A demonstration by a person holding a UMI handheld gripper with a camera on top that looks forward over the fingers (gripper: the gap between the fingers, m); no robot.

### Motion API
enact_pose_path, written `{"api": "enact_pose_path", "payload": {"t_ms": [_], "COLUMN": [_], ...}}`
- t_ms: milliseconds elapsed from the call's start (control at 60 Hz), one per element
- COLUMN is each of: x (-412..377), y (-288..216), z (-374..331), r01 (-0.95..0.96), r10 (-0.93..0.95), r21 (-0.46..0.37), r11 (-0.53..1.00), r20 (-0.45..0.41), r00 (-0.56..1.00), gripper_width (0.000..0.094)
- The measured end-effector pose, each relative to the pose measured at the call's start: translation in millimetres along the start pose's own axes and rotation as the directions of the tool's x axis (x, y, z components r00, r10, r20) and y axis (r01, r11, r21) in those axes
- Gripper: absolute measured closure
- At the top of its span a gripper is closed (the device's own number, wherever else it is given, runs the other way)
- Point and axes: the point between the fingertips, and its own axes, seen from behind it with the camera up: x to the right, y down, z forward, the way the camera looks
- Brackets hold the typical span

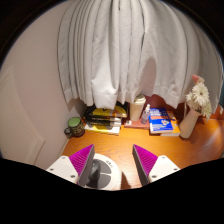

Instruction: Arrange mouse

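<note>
The hand-held gripper [113,168] is spread wide and grasps nothing. A grey mouse [95,174] lies on a white pad [108,178] just ahead of the left finger and partly between the two, apart from the right finger. By the look of it, the arranging is yet to be done: the mouse rests on its own support, ungripped.

Beyond the fingers the orange wooden surface [140,142] carries, left to right, a small dark jar [75,127], a stack of books [104,119], a blue packet [162,123], and a vase of pale flowers [194,108]. Behind them hangs a white curtain [130,50], flanked by a plain wall [30,80].
</note>
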Motion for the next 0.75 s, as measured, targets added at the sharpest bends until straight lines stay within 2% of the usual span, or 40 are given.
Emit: {"api": "enact_pose_path", "payload": {"t_ms": [150,333,550,750], "x": [37,78,103,114], "y": [-30,-27,-13,-11], "z": [-39,-60,-64,-65], "r01": [0.008,-0.030,-0.075,-0.090], "r10": [-0.007,0.033,0.077,0.094], "r21": [0.070,0.070,0.043,0.049], "r11": [0.998,0.997,0.996,0.995], "r20": [-0.012,-0.042,-0.058,-0.076], "r00": [1.000,0.999,0.995,0.993], "gripper_width": [0.0183,0.0188,0.0186,0.0189]}}
